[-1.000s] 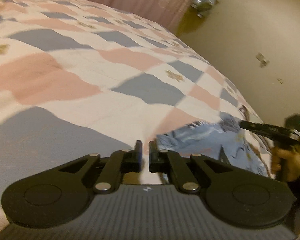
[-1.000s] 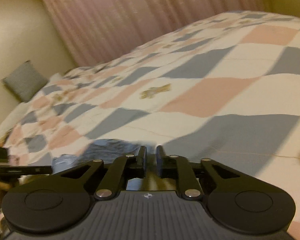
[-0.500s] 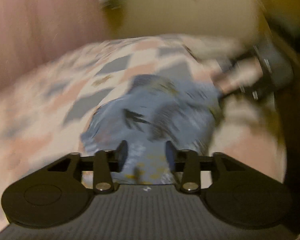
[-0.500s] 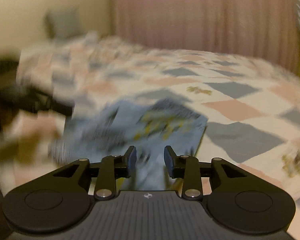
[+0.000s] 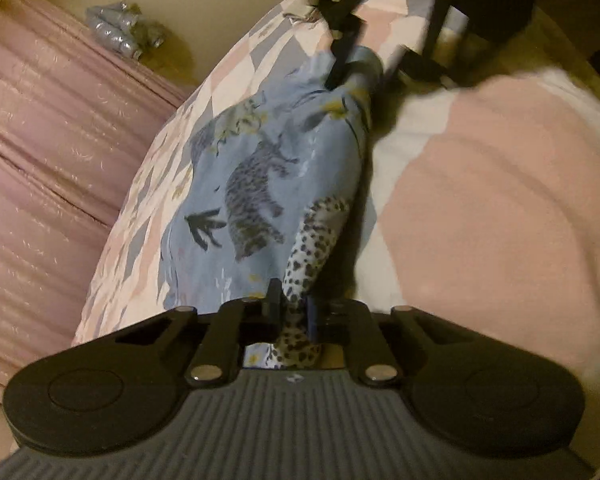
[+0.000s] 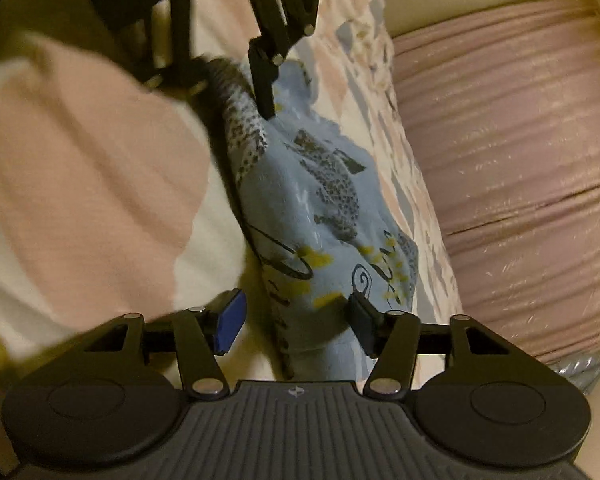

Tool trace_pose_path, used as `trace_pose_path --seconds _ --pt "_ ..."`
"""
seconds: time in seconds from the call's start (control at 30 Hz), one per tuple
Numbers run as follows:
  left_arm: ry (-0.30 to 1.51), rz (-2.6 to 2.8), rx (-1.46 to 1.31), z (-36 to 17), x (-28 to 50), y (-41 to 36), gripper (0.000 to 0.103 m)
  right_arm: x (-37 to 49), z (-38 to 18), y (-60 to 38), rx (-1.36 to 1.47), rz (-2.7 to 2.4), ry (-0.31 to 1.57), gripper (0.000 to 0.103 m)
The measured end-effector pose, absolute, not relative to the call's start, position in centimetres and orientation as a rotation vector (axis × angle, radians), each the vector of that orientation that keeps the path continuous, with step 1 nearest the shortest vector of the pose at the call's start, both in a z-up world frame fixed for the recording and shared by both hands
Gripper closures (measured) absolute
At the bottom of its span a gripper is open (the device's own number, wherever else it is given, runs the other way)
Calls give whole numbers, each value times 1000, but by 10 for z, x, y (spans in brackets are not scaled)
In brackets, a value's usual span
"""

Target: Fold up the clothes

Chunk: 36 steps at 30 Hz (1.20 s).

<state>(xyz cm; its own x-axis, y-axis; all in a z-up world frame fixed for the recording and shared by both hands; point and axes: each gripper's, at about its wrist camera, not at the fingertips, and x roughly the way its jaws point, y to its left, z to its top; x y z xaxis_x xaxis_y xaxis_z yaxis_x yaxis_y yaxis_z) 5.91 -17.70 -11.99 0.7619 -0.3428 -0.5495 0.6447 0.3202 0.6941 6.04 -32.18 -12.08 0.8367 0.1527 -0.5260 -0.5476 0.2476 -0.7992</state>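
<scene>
The left gripper (image 5: 291, 314) pinches a leopard-print fold of the blue animal-print garment (image 5: 260, 184), which lies along the checked bedspread (image 5: 480, 200). At the garment's far end the right gripper (image 5: 364, 68) stands over the cloth, blurred.

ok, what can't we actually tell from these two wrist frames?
- Garment type: the blue animal-print cloth is bunched in both views, so its shape and edges are hidden.
- Left wrist view: the right hand-held gripper is blurred and cut by the top edge.
- Right wrist view: the left hand-held gripper is partly cut off at the top; its contact with the cloth is unclear there.
- The bedspread nearby is blurred.
</scene>
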Motion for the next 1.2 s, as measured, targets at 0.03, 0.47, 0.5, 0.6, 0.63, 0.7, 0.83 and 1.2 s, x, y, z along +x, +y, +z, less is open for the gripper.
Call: trace_pose_path --seconds 0.03,0.47,0.5,0.6,0.63,0.7,0.83,1.2 --pt "328 -666 1058 -119 59 -175 96 66 -124 -321 -1239 484 384 83" --pt "313 -671 1062 -109 46 -162 80 79 -115 -374 -1123 368 492 92" --pt "304 -668 1069 -109 43 -162 77 77 -112 -373 -1130 371 476 82" --pt "319 -662 1062 -111 45 -165 76 66 -108 -356 -1165 402 420 56" --pt "324 -660 1060 -111 46 -166 78 64 -108 -352 -1176 420 408 56" --pt "334 -655 1055 -112 48 -167 91 67 -115 -341 -1205 445 404 58" --pt "353 -647 1046 -114 51 -171 94 80 -126 -330 -1221 469 425 89" --pt "361 -653 1058 -114 51 -167 94 92 -120 -370 -1167 397 533 103"
